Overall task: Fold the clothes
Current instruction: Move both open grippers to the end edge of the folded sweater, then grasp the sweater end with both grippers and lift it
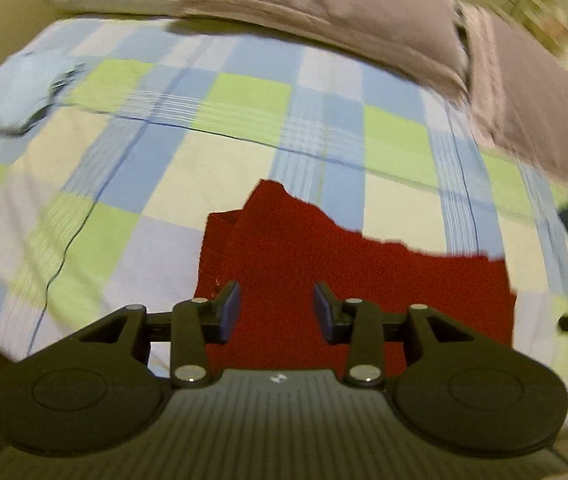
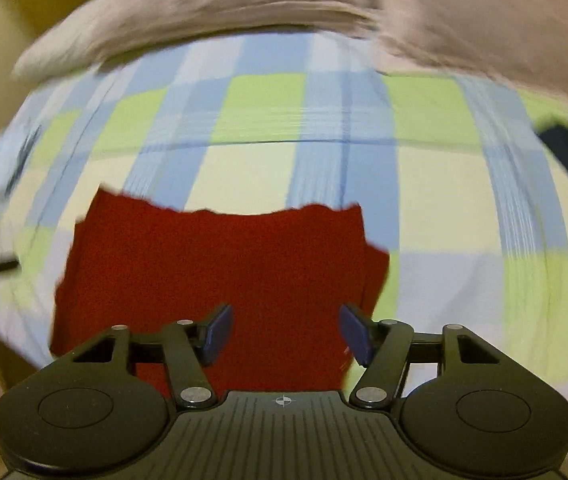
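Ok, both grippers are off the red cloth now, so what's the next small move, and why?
Probably bring the left gripper down onto the raised flap at the far-left end of the red knitted garment and pinch it. Both it and the right gripper are open and hold nothing, and the garment lies on the checked blue and green bedsheet with that end uneven.

Black tool point(image 1: 276, 308), blue pads point(image 1: 231, 312) (silver screws).
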Demonstrator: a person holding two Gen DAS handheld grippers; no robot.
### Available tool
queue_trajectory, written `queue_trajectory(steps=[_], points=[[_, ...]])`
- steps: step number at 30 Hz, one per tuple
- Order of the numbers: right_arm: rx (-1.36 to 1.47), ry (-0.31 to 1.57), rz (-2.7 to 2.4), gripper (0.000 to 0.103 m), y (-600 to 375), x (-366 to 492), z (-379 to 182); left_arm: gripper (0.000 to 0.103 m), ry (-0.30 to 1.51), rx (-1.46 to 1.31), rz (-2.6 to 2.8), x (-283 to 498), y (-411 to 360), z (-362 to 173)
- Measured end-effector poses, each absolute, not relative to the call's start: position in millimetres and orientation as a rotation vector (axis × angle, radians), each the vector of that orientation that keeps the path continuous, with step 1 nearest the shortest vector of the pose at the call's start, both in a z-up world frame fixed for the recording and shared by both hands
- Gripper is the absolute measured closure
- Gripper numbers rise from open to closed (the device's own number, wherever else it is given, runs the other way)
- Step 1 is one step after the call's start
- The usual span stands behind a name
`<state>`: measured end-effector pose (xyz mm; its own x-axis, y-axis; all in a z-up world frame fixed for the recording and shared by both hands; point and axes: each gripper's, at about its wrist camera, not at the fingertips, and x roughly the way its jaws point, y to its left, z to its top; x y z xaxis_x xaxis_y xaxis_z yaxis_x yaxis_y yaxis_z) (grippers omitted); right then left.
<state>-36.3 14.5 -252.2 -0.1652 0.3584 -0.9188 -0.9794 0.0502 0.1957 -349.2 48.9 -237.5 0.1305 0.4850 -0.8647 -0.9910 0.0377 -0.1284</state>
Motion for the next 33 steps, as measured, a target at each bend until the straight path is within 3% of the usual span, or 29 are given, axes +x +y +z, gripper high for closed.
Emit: queue_trajectory(steps=[5, 10, 16, 33], points=[[-0.942, 1.065, 1.707, 0.041, 50, -11, -248, 0.068, 0.613, -0.98, 1.576, -307, -13, -207], [-1.121, 0.911, 1.984, 0.041, 51, 32, -227, 0.068, 0.525, -1.18, 1.727, -232, -82, -194], [-1.157, 0.952, 2.12, 0.041, 59, 76, -223, 0.063, 0.47, -1.238, 1.878, -172, -135, -180], [-1.463, 0.741, 2.331, 0.041, 73, 65, -243, 0.063, 0.536, -1.378, 2.054, -89, -129, -190]])
